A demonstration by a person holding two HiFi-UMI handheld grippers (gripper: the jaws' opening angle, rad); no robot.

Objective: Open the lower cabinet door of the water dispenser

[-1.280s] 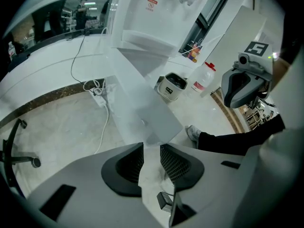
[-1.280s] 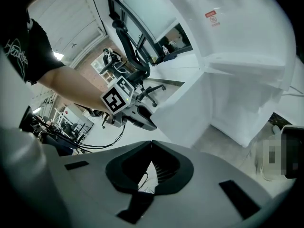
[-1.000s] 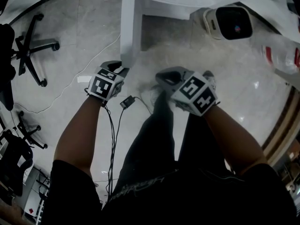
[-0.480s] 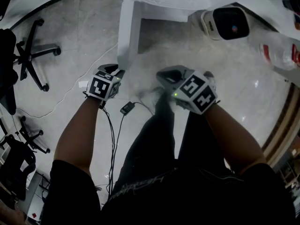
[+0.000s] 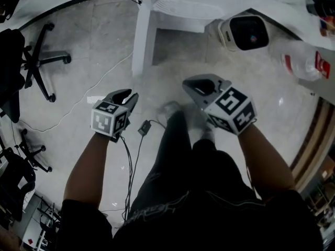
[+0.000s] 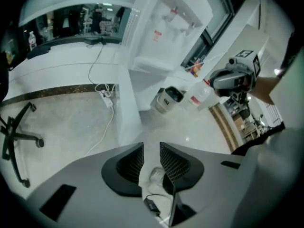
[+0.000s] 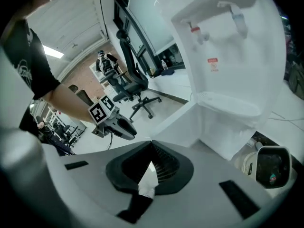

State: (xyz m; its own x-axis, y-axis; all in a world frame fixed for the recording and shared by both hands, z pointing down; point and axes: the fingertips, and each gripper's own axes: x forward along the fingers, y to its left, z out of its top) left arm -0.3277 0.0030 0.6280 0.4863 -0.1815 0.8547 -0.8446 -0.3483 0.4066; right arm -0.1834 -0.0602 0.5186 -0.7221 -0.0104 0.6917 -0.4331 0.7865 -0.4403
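The white water dispenser has two taps over a drip tray. Its white lower cabinet reaches to the floor, and its left corner shows as a white upright. I cannot tell how the door stands. My left gripper hangs over the floor short of that upright. Its jaws stand a little apart with nothing between them, and only floor shows through the gap of the left gripper. My right gripper hangs in front of the cabinet. The right gripper has its tips together, holding nothing.
A small white bin with a dark window stands right of the dispenser, with a plastic bottle beside it. An office chair is at the left. Cables and an adapter lie on the floor by the person's legs.
Both grippers have come up toward the camera. The left one has drawn back from the white upright, and the right one has shifted a little to the right.
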